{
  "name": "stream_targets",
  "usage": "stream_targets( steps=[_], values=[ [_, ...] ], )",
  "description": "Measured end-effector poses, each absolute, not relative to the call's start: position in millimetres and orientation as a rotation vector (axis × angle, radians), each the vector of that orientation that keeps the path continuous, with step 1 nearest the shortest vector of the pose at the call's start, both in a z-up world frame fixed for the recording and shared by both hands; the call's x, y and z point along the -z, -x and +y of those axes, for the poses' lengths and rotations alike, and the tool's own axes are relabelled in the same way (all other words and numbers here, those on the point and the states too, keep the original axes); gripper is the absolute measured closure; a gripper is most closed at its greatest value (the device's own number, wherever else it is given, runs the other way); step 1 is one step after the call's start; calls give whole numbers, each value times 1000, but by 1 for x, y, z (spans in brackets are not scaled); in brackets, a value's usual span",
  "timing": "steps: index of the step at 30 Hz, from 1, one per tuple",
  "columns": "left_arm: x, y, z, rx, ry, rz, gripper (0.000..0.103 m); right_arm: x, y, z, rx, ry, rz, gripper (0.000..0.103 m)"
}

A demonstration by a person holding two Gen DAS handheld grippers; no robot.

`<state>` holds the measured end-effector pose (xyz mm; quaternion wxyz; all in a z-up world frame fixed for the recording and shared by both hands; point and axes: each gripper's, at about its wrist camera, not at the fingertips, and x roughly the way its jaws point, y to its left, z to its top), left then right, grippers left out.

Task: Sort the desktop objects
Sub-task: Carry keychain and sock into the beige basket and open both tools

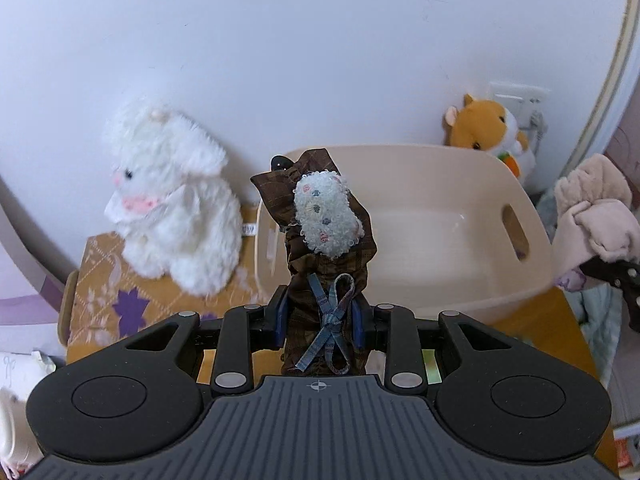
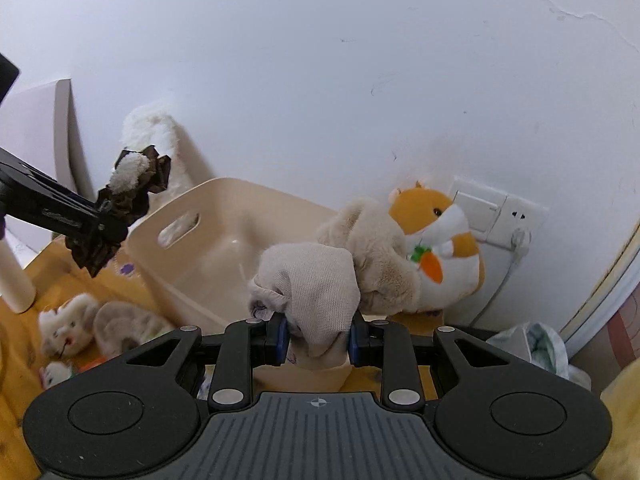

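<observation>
Left tool clenched on brown cloth toy, raised before beige bin. Right tool clamped around beige sock bundle, beside same bin on table.

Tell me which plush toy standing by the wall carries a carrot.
The orange-and-white hamster, standing right of the beige bin, with an orange carrot on its chest. The fluffy white rabbit, left of the bin, carries none.

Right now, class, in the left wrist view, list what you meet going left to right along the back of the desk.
White plush rabbit → brown cloth doll held in the left tongs → beige bin → orange hamster plush → pink plush.
</observation>
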<state>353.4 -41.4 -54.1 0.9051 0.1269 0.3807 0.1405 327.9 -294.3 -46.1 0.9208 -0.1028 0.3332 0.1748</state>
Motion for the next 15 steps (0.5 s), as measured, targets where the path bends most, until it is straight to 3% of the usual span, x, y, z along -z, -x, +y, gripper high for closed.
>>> stream_targets(
  steps=[8,15],
  values=[
    [66,-413,-59,-295,-283,795,73,66,-376,-284,-344,178,717,77],
    [100,-446,-50,-302,-208,923,73,96,-397,-269,-334,176,789,77]
  ],
)
